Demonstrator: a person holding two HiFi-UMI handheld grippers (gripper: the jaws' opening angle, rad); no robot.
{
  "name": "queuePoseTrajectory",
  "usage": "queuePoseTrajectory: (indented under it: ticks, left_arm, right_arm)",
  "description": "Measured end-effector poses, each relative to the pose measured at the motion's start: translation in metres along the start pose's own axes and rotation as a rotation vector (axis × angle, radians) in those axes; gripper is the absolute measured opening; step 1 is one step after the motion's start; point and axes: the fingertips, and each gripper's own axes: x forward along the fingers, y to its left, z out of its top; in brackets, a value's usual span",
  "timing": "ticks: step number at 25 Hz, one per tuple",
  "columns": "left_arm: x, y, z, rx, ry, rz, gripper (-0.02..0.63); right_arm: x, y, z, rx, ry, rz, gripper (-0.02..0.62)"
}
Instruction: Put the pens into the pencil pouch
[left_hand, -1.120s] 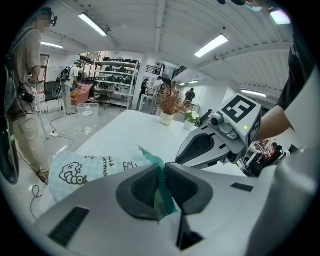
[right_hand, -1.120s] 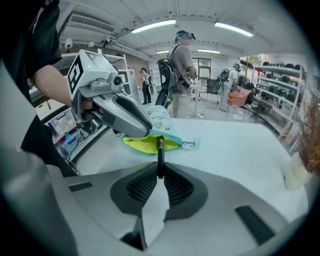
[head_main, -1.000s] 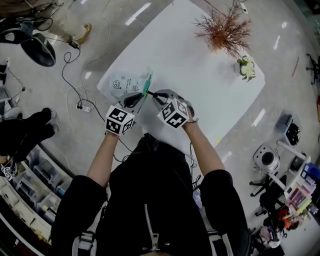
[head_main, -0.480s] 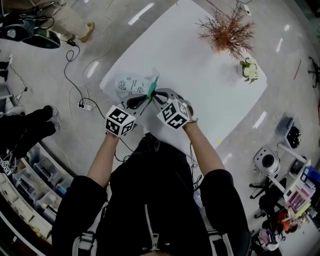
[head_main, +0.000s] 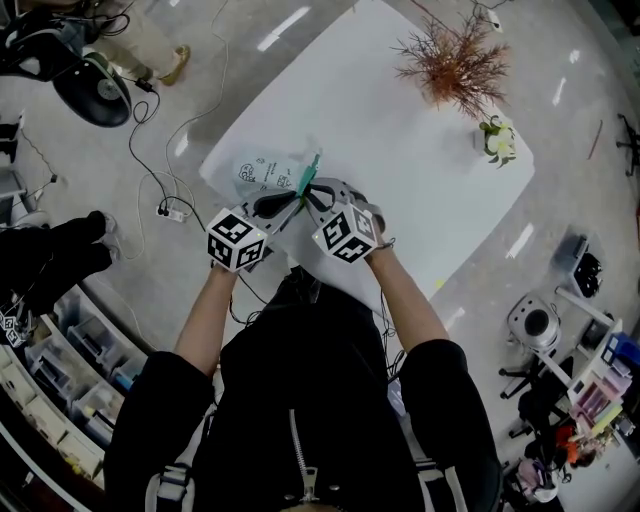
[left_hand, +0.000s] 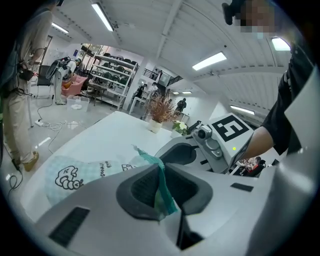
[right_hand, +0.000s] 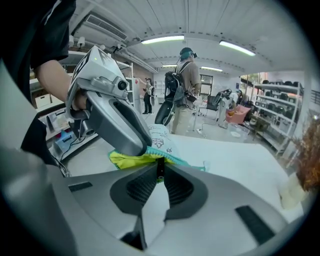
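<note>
Clamping soft pouch (head_main: 262, 170): left gripper (left_hand: 162, 189) on teal edge (left_hand: 151, 159), right gripper (right_hand: 160, 177) on black tab (right_hand: 160, 168)

White table (head_main: 420, 170): straight ahead of you at 12 o'clock, one corner turned your way.
Dried reddish plant (head_main: 452, 58): on the table at 1 o'clock, small flower pot (head_main: 494, 138) just beside it.
Floor (head_main: 580, 200): grey and glossy, streaked with lamp reflections.
Black cables (head_main: 140, 150) and white power strip (head_main: 167, 212): on the floor at your 10 o'clock.
Storage bins (head_main: 70, 375): at 8 o'clock.
Cluttered equipment (head_main: 580, 400): at 4 o'clock.
Ceiling strip lights (left_hand: 209, 60): lit above you.
Metal shelving (left_hand: 107, 80): by the far wall.
</note>
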Motion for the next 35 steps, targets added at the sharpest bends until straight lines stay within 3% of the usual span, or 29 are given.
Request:
queuePoseTrajectory:
  ticks: [11,16,30,35]
  left_arm:
    - [0.002,-0.003,0.001,-0.005,-0.008,-0.024,0.055]
    - [0.005,0.004,0.0,0.002,-0.004,0.015,0.055]
    - [0.012,0.044,-0.028,0.05,0.076,0.216,0.057]
    - [0.02,0.048,-0.046,0.074,0.127,0.239,0.057]
  right_arm:
    - [0.007,0.003,-0.006,-0.039,0.012,-0.003,0.057]
    - [0.005,-0.002,-0.009,-0.016,0.011,-0.02,0.104]
    - [-0.042,-0.028,-0.058,0.281,-0.009,-0.156,0.11]
    - [-0.06,-0.031,-0.069,0.347,-0.018,-0.204,0.11]
